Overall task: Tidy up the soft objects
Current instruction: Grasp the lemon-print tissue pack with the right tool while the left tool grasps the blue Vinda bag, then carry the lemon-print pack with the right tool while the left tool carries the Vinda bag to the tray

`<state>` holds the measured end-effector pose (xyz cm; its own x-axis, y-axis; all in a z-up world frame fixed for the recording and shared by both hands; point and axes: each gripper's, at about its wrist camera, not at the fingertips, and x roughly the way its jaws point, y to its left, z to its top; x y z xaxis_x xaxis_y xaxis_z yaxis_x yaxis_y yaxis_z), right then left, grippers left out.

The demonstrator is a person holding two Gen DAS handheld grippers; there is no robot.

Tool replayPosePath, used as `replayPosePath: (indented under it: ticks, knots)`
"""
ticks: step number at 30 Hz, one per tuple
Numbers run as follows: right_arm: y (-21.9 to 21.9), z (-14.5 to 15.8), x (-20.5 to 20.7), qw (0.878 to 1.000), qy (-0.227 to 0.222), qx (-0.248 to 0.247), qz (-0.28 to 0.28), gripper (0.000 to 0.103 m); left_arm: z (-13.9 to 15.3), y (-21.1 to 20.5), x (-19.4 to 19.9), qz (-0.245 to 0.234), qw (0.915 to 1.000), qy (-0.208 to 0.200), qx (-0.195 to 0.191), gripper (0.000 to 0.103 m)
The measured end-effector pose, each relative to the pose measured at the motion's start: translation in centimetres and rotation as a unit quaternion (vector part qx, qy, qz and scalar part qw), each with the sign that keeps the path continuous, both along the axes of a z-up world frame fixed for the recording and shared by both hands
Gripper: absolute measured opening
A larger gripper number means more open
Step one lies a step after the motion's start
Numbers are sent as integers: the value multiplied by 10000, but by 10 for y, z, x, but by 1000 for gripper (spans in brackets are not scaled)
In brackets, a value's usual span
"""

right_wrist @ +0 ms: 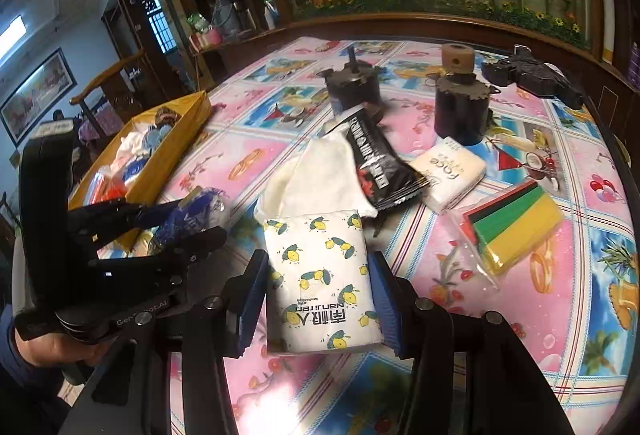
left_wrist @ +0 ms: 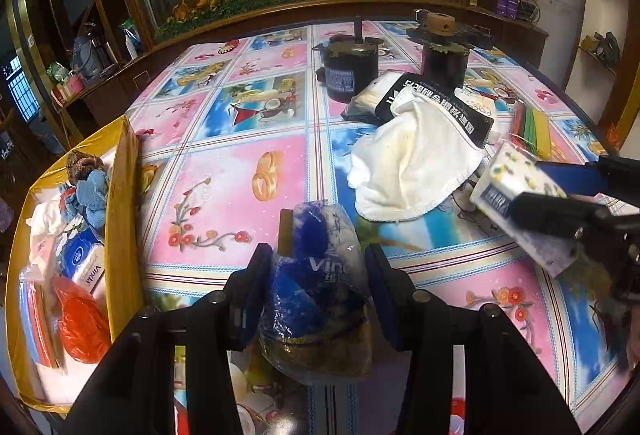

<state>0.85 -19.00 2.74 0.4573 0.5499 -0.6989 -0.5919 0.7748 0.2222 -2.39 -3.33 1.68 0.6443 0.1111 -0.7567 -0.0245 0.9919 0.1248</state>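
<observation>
My left gripper (left_wrist: 318, 255) is shut on a blue Vinda tissue pack (left_wrist: 320, 275) in crinkled clear wrap, held above the flowered tablecloth. To its left stands a yellow box (left_wrist: 120, 195) that holds several soft things: a blue cloth, white cloth, a Vinda pack and an orange bag. My right gripper (right_wrist: 318, 259) is shut on a white tissue pack with lemon print (right_wrist: 320, 275). In the left wrist view that lemon pack (left_wrist: 508, 175) shows at the right edge. A white cloth (right_wrist: 316, 171) lies just beyond it on the table.
A black sachet (right_wrist: 376, 163) rests on the white cloth. Beside it are a white tissue pack (right_wrist: 452, 171) and a bag of coloured sponges (right_wrist: 516, 227). Two dark motor cylinders (left_wrist: 352, 71) (left_wrist: 444, 55) stand at the back. A person's hand holds the left gripper's handle (right_wrist: 60, 347).
</observation>
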Motion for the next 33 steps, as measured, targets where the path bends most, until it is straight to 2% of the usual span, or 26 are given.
replayPosePath:
  ticks: [20, 26, 30, 33]
  knots:
    - [12, -14, -2, 9986, 7, -534, 34, 54, -9, 0, 8, 18, 9997, 234, -54, 49]
    - [18, -15, -7, 9969, -162, -764, 82, 54, -11, 5, 8, 37, 9993, 270, -248, 51]
    - [18, -16, -6, 9967, -172, -785, 86, 54, -12, 16, 9, 125, 9978, 296, -580, 57]
    - [19, -17, -6, 9960, -208, -858, 103, 55, -12, 14, 9, 131, 9980, 294, -537, 57]
